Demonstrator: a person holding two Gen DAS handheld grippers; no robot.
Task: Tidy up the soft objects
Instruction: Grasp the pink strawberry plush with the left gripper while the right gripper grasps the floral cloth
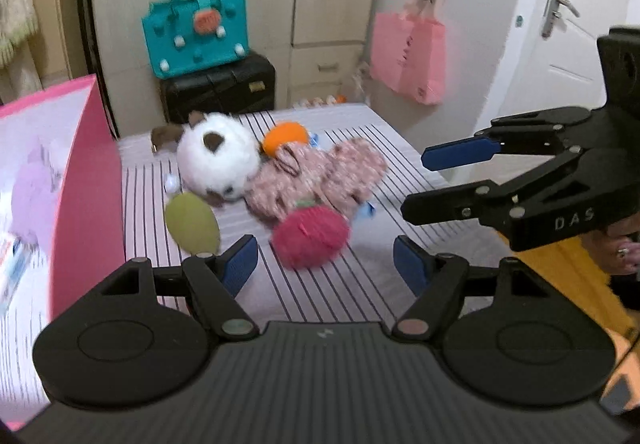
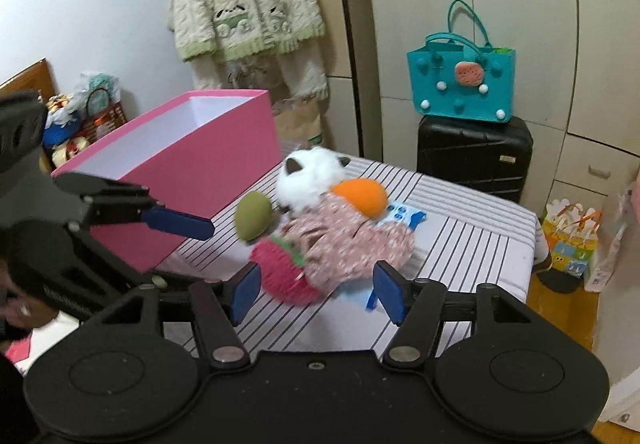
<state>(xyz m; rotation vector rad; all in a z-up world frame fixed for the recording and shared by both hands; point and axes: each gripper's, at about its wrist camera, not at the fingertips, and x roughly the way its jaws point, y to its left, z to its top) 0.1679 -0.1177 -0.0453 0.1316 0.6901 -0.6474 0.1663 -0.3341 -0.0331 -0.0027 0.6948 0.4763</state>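
Observation:
A pile of soft toys lies on the striped bed [image 1: 340, 296]: a white plush ball with brown ears [image 1: 218, 155], an orange plush [image 1: 286, 137], a green plush [image 1: 192, 222], a red strawberry plush [image 1: 310, 240] and a pink floral fabric piece [image 1: 320, 175]. An open pink box [image 2: 192, 163] stands left of the pile. My left gripper [image 1: 324, 268] hovers open just before the strawberry, nothing between its pads. My right gripper [image 2: 316, 294] is open too, with the strawberry plush [image 2: 280, 272] ahead of its fingers; it also shows as the right gripper [image 1: 416, 181] beside the pile.
A teal bag [image 2: 460, 83] sits on a black suitcase [image 2: 476, 151] behind the bed. A pink bag [image 1: 408, 55] hangs on the wall by a white door. A blue-and-white packet [image 2: 402, 213] lies by the pile. A colourful paper bag [image 2: 570, 240] stands on the floor.

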